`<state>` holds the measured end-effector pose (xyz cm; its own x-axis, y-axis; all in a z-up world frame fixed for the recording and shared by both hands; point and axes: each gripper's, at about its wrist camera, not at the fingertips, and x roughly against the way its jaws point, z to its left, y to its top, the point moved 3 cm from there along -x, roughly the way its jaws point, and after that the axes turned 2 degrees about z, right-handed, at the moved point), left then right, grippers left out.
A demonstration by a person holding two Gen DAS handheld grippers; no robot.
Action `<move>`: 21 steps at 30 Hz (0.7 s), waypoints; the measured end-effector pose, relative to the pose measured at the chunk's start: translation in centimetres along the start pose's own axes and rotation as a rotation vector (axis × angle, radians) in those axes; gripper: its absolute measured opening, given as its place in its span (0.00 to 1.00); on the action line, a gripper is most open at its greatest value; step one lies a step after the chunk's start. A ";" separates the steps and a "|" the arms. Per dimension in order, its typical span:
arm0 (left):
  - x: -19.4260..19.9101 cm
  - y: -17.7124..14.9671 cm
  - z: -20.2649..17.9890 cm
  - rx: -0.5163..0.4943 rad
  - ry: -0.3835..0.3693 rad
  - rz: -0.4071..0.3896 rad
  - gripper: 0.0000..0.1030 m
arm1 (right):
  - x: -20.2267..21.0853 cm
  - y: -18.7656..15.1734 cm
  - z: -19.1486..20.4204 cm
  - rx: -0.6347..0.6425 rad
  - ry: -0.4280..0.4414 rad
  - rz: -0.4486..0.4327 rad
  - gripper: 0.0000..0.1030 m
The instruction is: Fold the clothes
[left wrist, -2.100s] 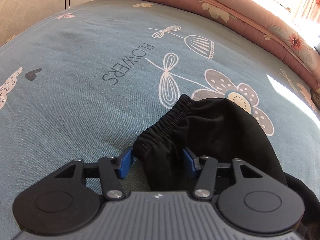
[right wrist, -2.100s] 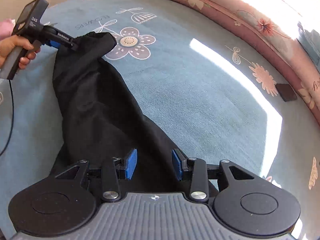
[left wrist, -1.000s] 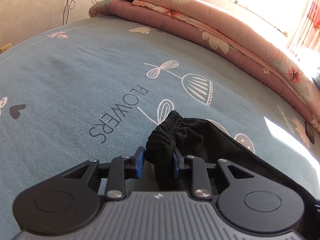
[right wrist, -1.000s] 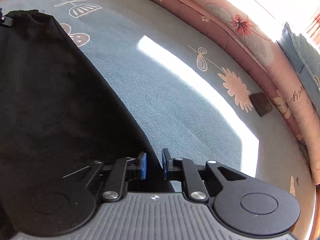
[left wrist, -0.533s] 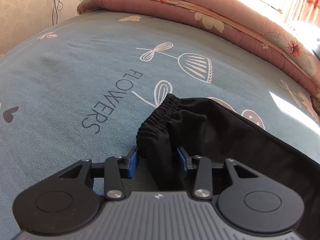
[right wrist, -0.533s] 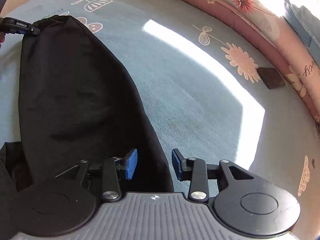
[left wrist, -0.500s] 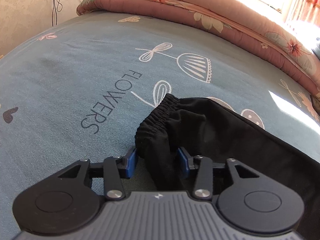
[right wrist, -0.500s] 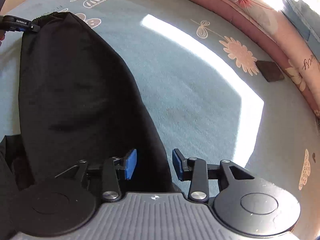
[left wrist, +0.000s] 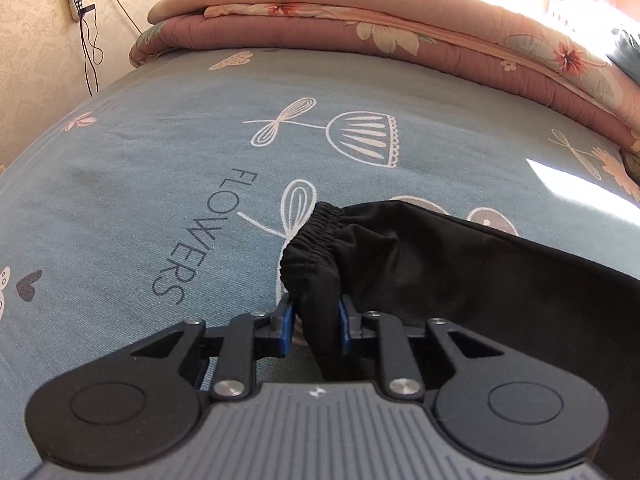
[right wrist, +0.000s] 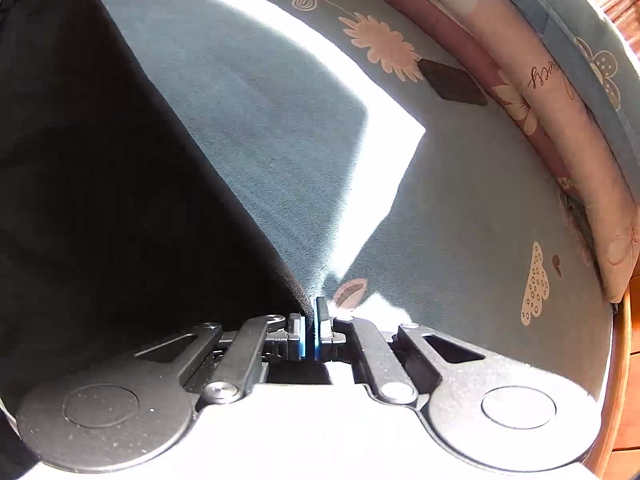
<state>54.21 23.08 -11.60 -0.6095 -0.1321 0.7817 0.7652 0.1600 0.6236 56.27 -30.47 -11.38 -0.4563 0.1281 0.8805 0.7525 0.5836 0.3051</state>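
Note:
A pair of black trousers [left wrist: 460, 268] lies stretched across the blue flower-print bed sheet [left wrist: 160, 160]. My left gripper [left wrist: 314, 314] is shut on its gathered elastic cuff [left wrist: 312, 244], which bunches up between the blue pads. In the right wrist view the black trousers [right wrist: 100, 180] fill the left half. My right gripper [right wrist: 310, 316] is shut on the fabric's edge, with the pads nearly touching.
A folded pink floral quilt [left wrist: 360, 24] runs along the far edge of the bed and also shows in the right wrist view [right wrist: 560, 112]. A small dark square patch [right wrist: 452, 82] lies near it. The wooden bed edge [right wrist: 624, 360] is at the right. Cables hang on the wall [left wrist: 86, 32].
Both grippers have closed on the trousers: the left on the elastic cuff, the right on the fabric edge. The right gripper has shifted right along that edge.

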 end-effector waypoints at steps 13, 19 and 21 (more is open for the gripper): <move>3.0 -3.3 -3.7 -0.147 -0.024 0.056 0.45 | 2.4 -4.3 -6.3 -0.187 0.035 -0.001 0.32; 7.1 -6.3 -5.9 -0.243 -0.025 0.061 0.47 | 3.6 -11.1 -9.8 -0.187 -0.017 0.061 0.46; 8.4 -7.5 -7.0 -0.275 -0.027 0.058 0.48 | 2.8 -12.8 -10.0 -0.172 -0.041 0.082 0.46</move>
<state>44.82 13.88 -9.76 -0.5653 -0.1033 0.8184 0.8244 -0.1050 0.5561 50.10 -45.62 -9.25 -0.4063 0.2047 0.8905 0.8565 0.4249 0.2931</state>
